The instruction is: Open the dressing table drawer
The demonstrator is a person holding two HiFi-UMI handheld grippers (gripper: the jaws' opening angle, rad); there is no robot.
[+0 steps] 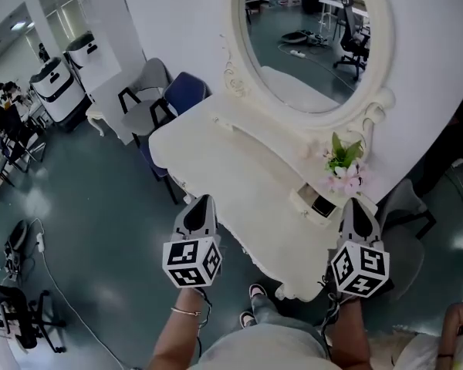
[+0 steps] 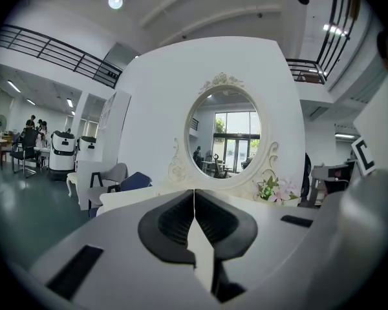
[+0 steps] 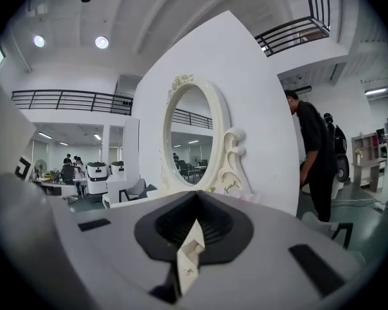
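The white dressing table [image 1: 239,177] stands against a white wall under an oval mirror [image 1: 316,37]. Pink and green flowers [image 1: 344,166] sit at its back right. Just in front of them a small drawer-like box [image 1: 316,204] on the tabletop shows a dark opening. My left gripper [image 1: 201,200] is held up before the table's front edge, left of centre, with its jaws shut and empty. My right gripper [image 1: 358,204] hangs near the table's right front corner, close to that box, also shut on nothing. Both gripper views look level at the mirror [image 2: 223,134], the left gripper [image 2: 194,192] and the right gripper [image 3: 195,196] closed.
A grey chair [image 1: 143,91] and a blue chair [image 1: 184,95] stand at the table's left end. Another chair [image 1: 405,206] sits to its right. A person in black [image 3: 317,154] stands right of the wall panel. White machines [image 1: 58,87] and cables line the floor at left.
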